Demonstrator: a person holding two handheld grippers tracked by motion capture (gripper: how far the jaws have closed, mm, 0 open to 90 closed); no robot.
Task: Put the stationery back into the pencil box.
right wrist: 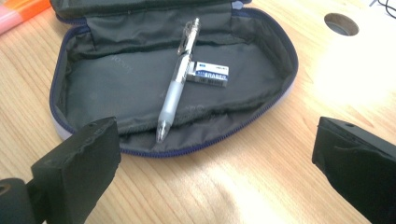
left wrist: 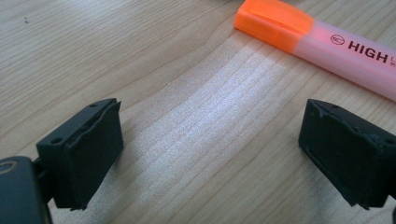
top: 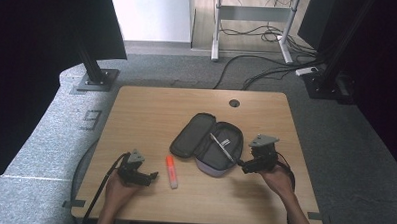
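An open grey pencil case (top: 208, 142) (right wrist: 140, 93) with a purple zip edge lies mid-table, lid folded back. Inside rest a clear pen (right wrist: 176, 84) (top: 219, 145) and a small white eraser (right wrist: 209, 74). An orange-capped pink highlighter (top: 171, 171) (left wrist: 317, 42) lies on the wood left of the case. My left gripper (top: 154, 176) (left wrist: 210, 154) is open, low over bare wood just short of the highlighter. On the other side, my right gripper (top: 244, 167) (right wrist: 212, 172) is open too, facing the case's near rim with nothing between its jaws.
The wooden table (top: 151, 110) has a round cable hole (top: 234, 102) (right wrist: 341, 23) near its far edge. Black stands (top: 95, 76) and loose cables (top: 268, 69) occupy the carpet beyond. Bare wood spreads around the case and along the front edge.
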